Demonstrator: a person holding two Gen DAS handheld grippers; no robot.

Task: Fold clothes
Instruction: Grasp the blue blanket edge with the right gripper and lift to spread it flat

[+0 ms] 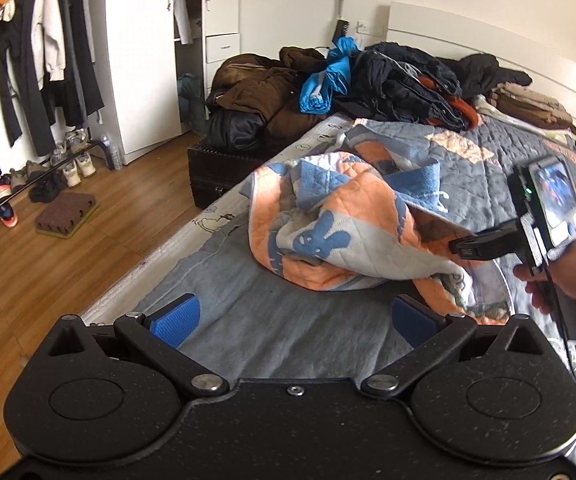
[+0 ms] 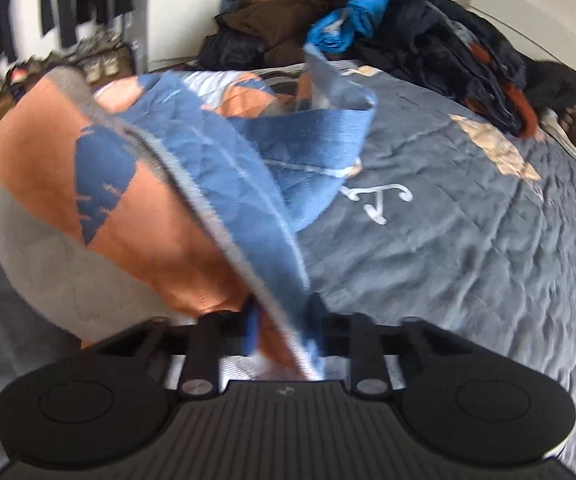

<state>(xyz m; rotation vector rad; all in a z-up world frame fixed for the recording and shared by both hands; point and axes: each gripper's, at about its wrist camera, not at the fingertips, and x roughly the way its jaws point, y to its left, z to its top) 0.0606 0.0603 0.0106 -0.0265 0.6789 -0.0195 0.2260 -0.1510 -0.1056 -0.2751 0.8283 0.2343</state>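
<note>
Quilted garment bunched on the bed, right gripper clamped on its edge.

The left gripper (image 1: 294,316) hovers over the grey bedspread (image 1: 247,320) with fingers spread wide and nothing between them. The right gripper (image 2: 283,332), tilted downward in a hand (image 1: 568,276), pinches the blue hem of the orange-and-blue quilted garment (image 1: 340,224), a crumpled heap without clear long axis. Beyond lie piled clothes (image 1: 368,76); a wooden floor (image 1: 67,248) runs left.

Bare bedspread (image 1: 255,320) lies open between the spread left jaws; beyond them the crumpled quilt (image 1: 328,232) blocks the way.
</note>
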